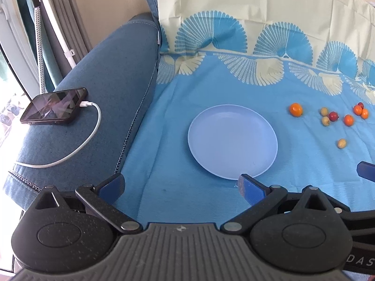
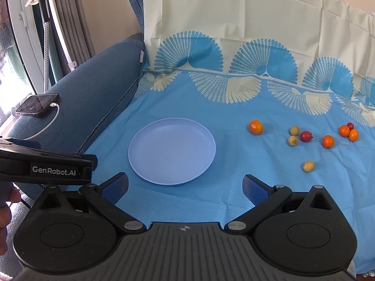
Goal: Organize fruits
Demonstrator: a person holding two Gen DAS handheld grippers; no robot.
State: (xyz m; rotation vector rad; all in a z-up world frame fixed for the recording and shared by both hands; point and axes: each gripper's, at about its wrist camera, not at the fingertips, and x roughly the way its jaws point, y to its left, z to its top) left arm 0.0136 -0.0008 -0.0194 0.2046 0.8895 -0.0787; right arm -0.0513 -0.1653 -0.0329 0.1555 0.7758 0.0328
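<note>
Reaching with both grippers, left (image 1: pixel 180 185) and right (image 2: pixel 185 185), gaping empty, you could roll fruits (image 2: pixel 256 127) off the soft cloth (image 2: pixel 234 159), missing the plate (image 2: pixel 150 175).

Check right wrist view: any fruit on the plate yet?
No, the plate is bare; the orange fruit nearest it lies apart on the blue cloth.

A blue sofa (image 2: pixel 98 89) stands against a cream wall (image 2: pixel 110 11), its seat draped in a blue-and-cream patterned cloth (image 2: pixel 234 89). A phone (image 1: pixel 54 106) charges on the armrest; daylight enters a curtained window (image 1: pixel 14 53) at left.
</note>
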